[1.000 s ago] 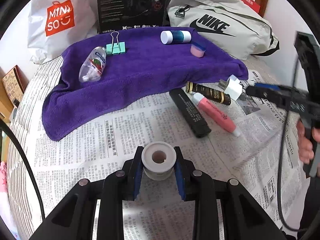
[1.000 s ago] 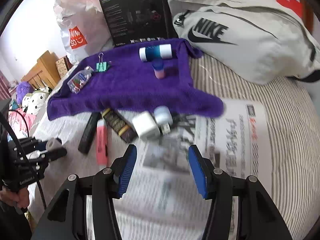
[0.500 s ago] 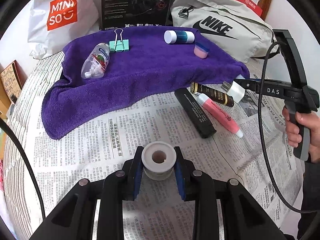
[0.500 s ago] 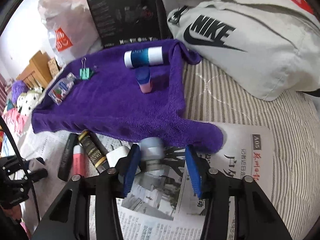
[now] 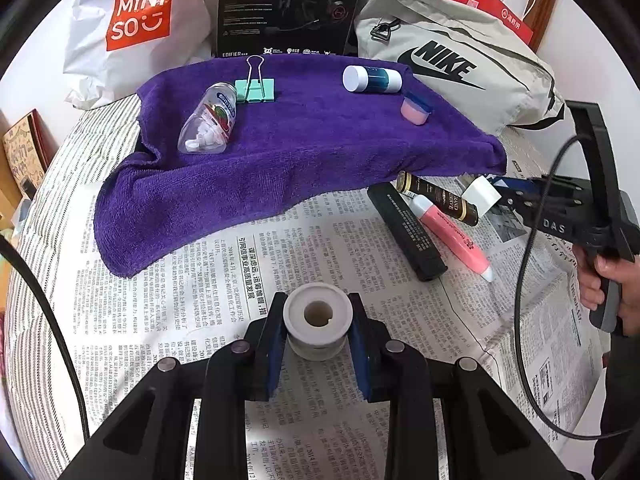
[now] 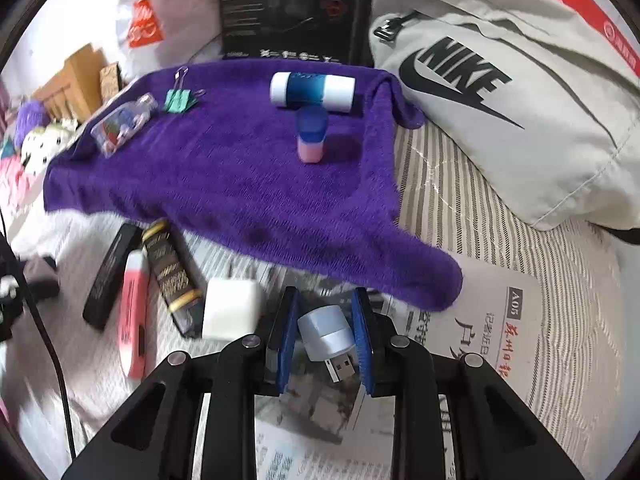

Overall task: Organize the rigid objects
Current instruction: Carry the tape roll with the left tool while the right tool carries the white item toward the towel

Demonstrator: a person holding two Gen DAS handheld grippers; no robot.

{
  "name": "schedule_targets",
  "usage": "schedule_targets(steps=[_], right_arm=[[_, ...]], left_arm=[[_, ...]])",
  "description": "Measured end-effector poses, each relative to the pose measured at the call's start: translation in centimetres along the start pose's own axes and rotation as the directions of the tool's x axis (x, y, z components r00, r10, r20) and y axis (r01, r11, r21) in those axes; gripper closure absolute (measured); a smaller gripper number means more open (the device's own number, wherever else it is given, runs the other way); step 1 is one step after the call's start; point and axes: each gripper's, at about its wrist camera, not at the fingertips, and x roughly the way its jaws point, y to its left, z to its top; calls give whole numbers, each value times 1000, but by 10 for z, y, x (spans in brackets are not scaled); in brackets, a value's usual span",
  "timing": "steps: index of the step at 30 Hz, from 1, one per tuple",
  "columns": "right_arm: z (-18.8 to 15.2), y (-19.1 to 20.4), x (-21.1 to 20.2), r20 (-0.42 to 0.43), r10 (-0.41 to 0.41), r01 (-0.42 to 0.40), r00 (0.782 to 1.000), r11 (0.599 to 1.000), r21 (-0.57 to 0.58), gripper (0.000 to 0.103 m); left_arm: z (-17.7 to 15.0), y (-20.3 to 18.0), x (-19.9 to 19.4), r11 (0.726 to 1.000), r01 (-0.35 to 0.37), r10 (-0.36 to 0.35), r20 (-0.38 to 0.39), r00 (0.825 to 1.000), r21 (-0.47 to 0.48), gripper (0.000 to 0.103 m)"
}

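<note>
My left gripper [image 5: 318, 312] is shut on a white spool [image 5: 318, 322] held above the newspaper [image 5: 200, 300]. The jaws of my right gripper [image 6: 326, 320] are closing on a pale blue USB night light [image 6: 326, 332], and both blue pads touch its sides. A white charger cube [image 6: 230, 306] lies just to its left. Beside that lie a black-and-gold tube [image 6: 168, 264], a pink tube [image 6: 134, 312] and a black bar [image 6: 110, 276]. On the purple towel [image 6: 240, 176] rest a blue-and-white cylinder [image 6: 312, 90], a pink-and-blue container [image 6: 311, 136], a green binder clip [image 6: 178, 100] and a clear pill bottle [image 6: 122, 124].
A grey Nike bag [image 6: 500, 92], a black box [image 6: 292, 8] and a white Miniso bag [image 5: 136, 28] line the back. A person's hand [image 5: 604, 284] holds the right gripper's handle at the right edge, with a black cable [image 5: 524, 320] looping below it.
The right gripper moved forward and down over the USB night light and its jaws narrowed around it. The left gripper kept still with the spool.
</note>
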Motion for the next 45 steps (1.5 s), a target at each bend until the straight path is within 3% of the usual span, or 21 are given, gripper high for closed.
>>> schedule_targets(steps=[11,16,27,36,45], right_arm=[[-15,-12,-8,15,64,-64,998,997,37,72],[-15,-7,-8,26,57,-58,998,998,25,79],[-14,-12,-25,15,99,-100,995,993,56,79],[25,-18,-50,86,136,-141,987,989,46,79],[71,-16,-17,35,136,-137,990,990,37,79]], left_arm=[[0,0,-1,1000,-3,3,4,1000,-8,76],[-1,1,-4,1000,-1,1,8,1000,-7,76],[15,9,-22,999,7,-6,24,1000,-47,76],[52,13,-33,999,3,0,55,998,-48,76],[78,21,-32,999,-5,8,60,998,-46,76]])
